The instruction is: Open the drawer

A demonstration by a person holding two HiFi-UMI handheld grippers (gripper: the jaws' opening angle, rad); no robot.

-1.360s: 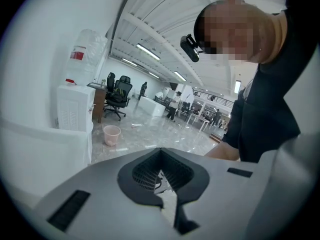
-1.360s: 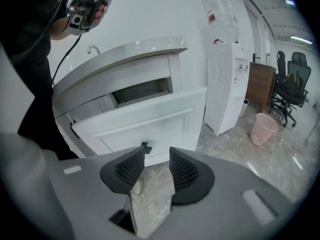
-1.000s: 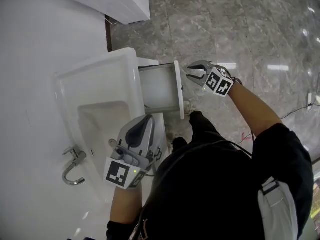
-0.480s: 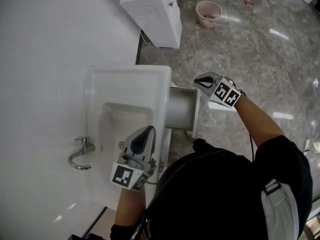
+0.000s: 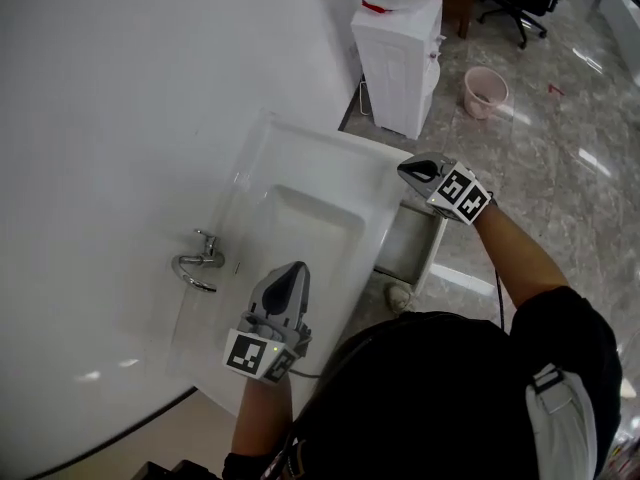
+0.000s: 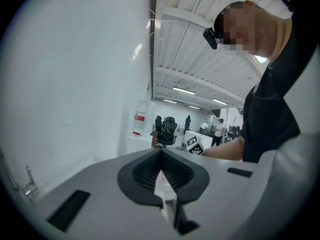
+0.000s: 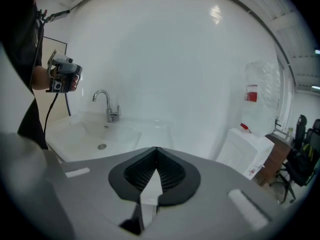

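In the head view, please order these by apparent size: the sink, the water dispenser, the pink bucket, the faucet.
1. sink
2. water dispenser
3. pink bucket and faucet: about alike, not ranked.

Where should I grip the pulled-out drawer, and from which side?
Probably the drawer by its front panel's top edge, from above: that thin upright panel stands clear of the sink rim. No handle shows.
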